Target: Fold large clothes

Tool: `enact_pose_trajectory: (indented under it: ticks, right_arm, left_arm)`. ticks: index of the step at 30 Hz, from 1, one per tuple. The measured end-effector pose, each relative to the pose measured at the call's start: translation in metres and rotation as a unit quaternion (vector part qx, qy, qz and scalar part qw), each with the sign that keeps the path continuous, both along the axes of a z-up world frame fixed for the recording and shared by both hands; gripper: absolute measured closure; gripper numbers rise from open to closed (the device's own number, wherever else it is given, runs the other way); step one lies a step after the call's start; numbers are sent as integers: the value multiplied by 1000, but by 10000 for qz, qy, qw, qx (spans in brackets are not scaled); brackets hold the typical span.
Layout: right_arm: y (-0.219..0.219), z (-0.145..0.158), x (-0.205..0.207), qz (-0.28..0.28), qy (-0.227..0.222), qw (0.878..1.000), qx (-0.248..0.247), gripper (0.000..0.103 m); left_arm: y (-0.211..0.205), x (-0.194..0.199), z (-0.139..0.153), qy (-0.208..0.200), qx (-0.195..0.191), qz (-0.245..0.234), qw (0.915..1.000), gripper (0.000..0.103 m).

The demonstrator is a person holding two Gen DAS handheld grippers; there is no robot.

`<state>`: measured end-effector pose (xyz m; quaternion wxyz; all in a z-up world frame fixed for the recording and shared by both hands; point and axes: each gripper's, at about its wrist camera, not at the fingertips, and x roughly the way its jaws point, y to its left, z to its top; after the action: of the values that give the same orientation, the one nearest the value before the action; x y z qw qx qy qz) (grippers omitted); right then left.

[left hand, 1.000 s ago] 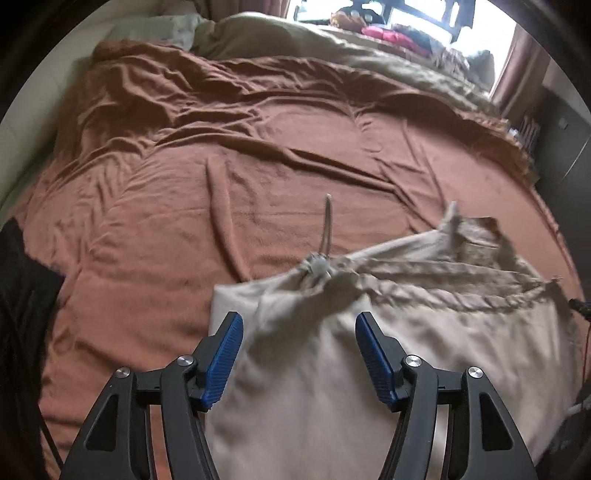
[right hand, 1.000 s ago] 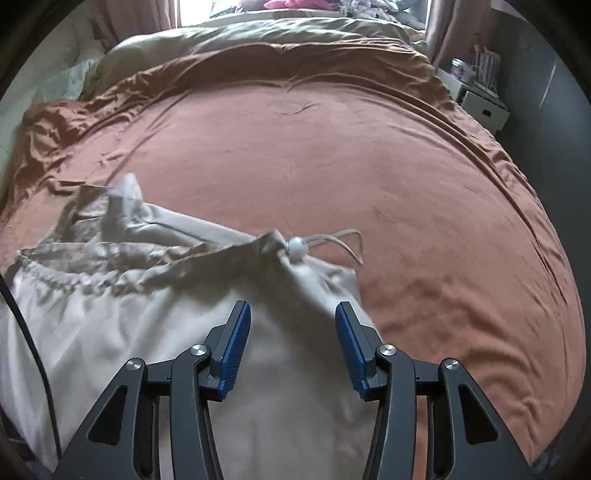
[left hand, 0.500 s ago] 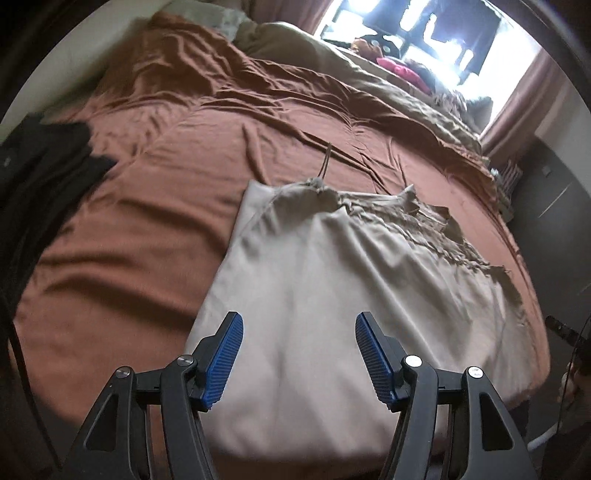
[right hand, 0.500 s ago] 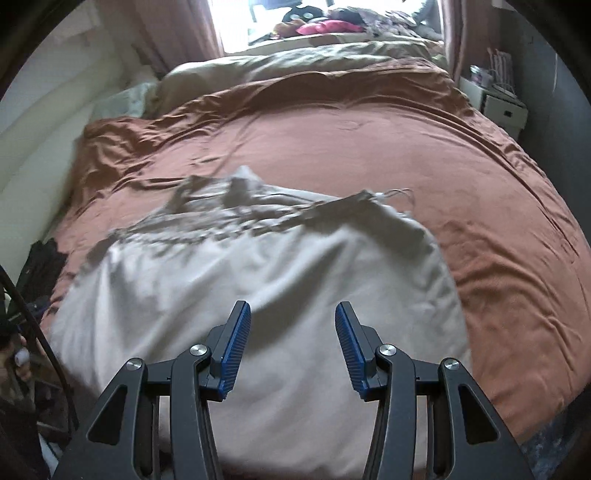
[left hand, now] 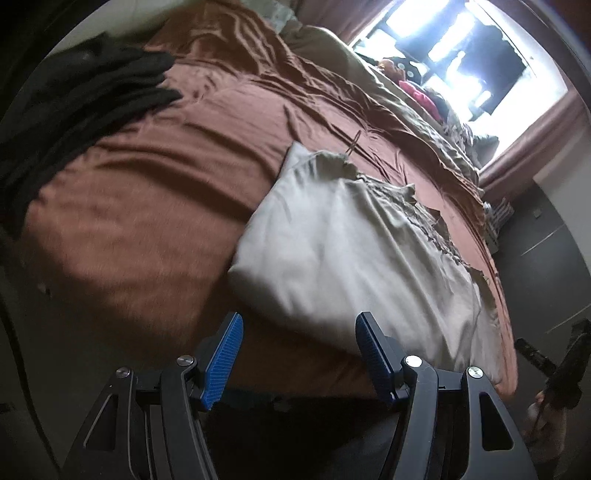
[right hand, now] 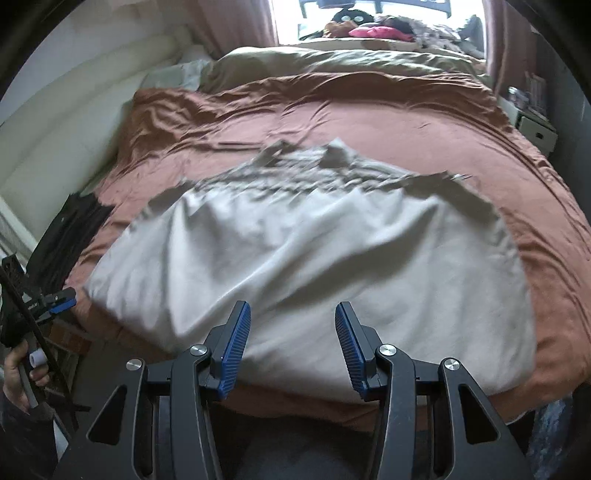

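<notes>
Change: I have pulled both claws back from the drawstring hem of the beige garment [right hand: 314, 258] to the bed [right hand: 424, 122] edge.
Claws: left claw [left hand: 297, 354] and right claw [right hand: 291, 347] apart, holding nothing.
Meaning: I judge this fold laid; next grab pending.

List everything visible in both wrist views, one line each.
beige garment: 1, light beige, spread flat on the near half of the bed, gathered drawstring edge on its far side
bedspread: 1, rust brown, covers the bed
duvet: 1, olive, bunched at the far end of the bed
dark clothing: 1 pile, black, bed's left edge
pink item: 1, pink, by the window
storage box: 1, white, right of the bed
left tool: 1, black with blue pads, open, empty
right tool: 1, black with blue pads, open, empty
</notes>
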<state>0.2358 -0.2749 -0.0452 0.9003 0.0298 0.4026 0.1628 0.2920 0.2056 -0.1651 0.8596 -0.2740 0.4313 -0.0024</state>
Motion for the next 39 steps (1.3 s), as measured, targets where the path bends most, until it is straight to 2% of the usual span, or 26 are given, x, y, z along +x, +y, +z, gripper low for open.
enact_pose_trajectory:
  ticks: [5, 10, 16, 22, 30, 34, 36, 39]
  right_arm:
    - [25, -15, 4, 147, 163, 9997, -54, 57]
    - [64, -34, 24, 270, 359, 9983, -382, 58]
    - [93, -67, 61, 43, 602, 9957, -709, 58]
    - [94, -88, 101, -170, 749, 9935, -841, 58]
    - [78, -86, 126, -443, 700, 9936, -762, 58]
    - [70, -71, 110, -296, 488, 9971, -511, 58]
    - [69, -68, 103, -139, 496, 9982, -320, 58]
    - [74, -71, 95, 62, 515, 9983, -281, 58]
  left_arm:
    - [13, -17, -9, -39, -253, 98, 9996, 38]
    - [25, -26, -12, -137, -498, 165, 9985, 38]
    - [40, -29, -19, -166, -728, 244, 9969, 38]
    - [57, -24, -27, -198, -1083, 344, 9933, 38]
    - [57, -10, -32, -301, -1688, 212, 9850, 38]
    - [52, 0, -41, -235, -1870, 184, 9819, 38]
    - [49, 10, -46, -151, -1908, 165, 9814, 38]
    - [42, 25, -57, -2, -1970, 146, 9803, 38]
